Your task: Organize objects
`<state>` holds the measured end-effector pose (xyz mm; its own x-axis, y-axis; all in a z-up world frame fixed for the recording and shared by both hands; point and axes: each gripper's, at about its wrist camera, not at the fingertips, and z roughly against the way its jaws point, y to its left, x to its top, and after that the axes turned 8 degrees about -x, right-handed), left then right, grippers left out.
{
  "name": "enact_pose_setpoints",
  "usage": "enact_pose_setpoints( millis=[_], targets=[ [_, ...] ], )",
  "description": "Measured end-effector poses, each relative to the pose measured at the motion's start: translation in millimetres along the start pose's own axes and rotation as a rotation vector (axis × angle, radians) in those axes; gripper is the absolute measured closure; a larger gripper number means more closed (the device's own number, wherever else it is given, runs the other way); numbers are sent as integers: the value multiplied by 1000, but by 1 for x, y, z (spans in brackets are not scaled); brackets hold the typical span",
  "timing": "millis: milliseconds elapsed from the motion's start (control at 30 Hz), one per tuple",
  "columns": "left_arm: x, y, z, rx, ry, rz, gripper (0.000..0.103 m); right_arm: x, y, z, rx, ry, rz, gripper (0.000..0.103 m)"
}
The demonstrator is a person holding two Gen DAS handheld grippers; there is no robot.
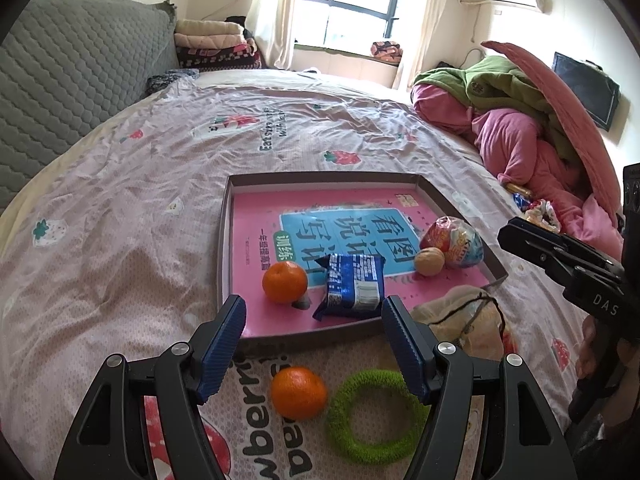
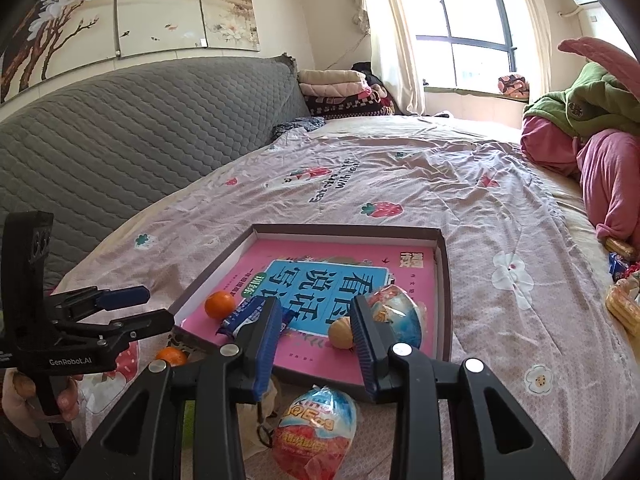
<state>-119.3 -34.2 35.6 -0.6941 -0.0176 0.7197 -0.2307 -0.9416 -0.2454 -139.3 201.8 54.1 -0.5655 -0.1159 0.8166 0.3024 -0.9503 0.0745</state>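
A shallow box tray [image 1: 225,236] [image 2: 445,292] lined with a pink book lies on the bed. In it are a tangerine [image 1: 285,282] [image 2: 219,305], a blue snack packet [image 1: 352,286] [image 2: 244,317], a walnut [image 1: 429,261] [image 2: 341,332] and a wrapped toy egg [image 1: 454,241] [image 2: 400,312]. In front of the tray lie a second tangerine [image 1: 298,392] [image 2: 171,356], a green ring [image 1: 376,416], a beige drawstring pouch [image 1: 460,320] and a second toy egg [image 2: 316,428]. My left gripper [image 1: 314,344] is open above the second tangerine. My right gripper [image 2: 316,344] is open above the second egg.
A grey quilted headboard [image 1: 72,80] [image 2: 140,136] runs along the left. Pink and green bedding [image 1: 520,120] [image 2: 592,128] is piled at the right, with snack packets [image 1: 536,208] [image 2: 620,304] beside it. Folded blankets [image 1: 216,46] sit at the back.
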Motion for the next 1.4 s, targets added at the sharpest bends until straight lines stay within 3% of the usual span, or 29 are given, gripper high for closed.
enact_pose_setpoints(
  millis=[800, 1400],
  targets=[
    [-45, -21, 7, 4, 77, -26, 31, -10, 26, 14, 34, 0, 65, 67],
    [-56, -25, 3, 7, 120, -17, 31, -27, 39, 12, 39, 34, 101, 67]
  ],
)
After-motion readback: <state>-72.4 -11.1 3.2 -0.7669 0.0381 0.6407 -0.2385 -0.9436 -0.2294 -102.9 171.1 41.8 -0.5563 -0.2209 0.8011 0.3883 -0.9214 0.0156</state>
